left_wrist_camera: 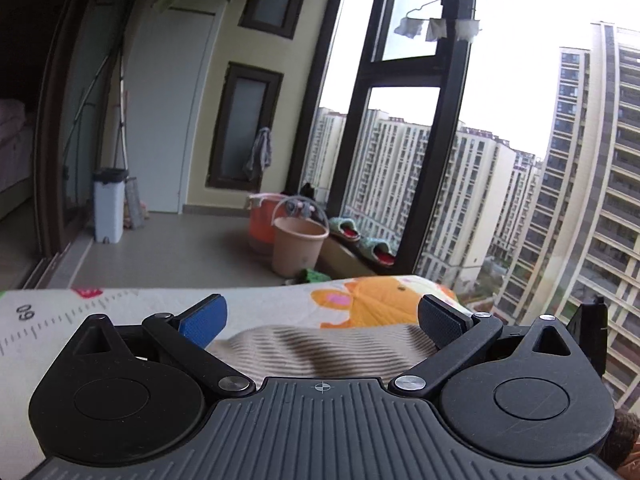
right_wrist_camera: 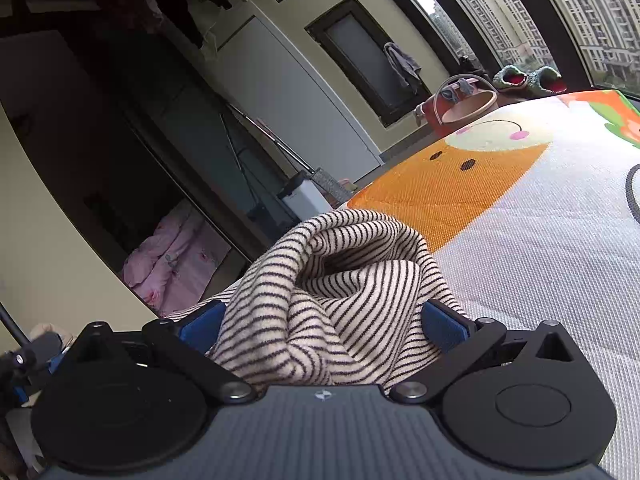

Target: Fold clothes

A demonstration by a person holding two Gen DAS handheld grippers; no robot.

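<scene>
Left gripper [left_wrist_camera: 322, 320]: jaws spread wide, the blue pad [left_wrist_camera: 204, 320] on its left and the black pad [left_wrist_camera: 440, 322] on its right standing well apart, with nothing pinched between them. The cream knit garment with thin dark stripes [left_wrist_camera: 320, 350] lies directly ahead of and below the jaws, rumpled, on the printed play mat with an orange cartoon figure and a ruler scale [left_wrist_camera: 120, 308]. The cloth is blurred here, so whether either pad touches it cannot be told. Beyond the mat's far edge, ahead and slightly left of the gripper's centre line, a tan plastic bucket [left_wrist_camera: 298, 246] stands on the floor against an orange bucket [left_wrist_camera: 260, 220]; further left, a white bin with a dark lid [left_wrist_camera: 109, 204] stands beside the wall.

Right gripper [right_wrist_camera: 324, 324]: jaws wide, with the same striped garment [right_wrist_camera: 336, 280] bunched up in a raised fold filling the gap between the two blue pads [right_wrist_camera: 202, 326]. The cloth presses against both pads, yet they are not closed onto it. To the right of and ahead of this gripper the mat [right_wrist_camera: 540, 260] runs bare.
</scene>
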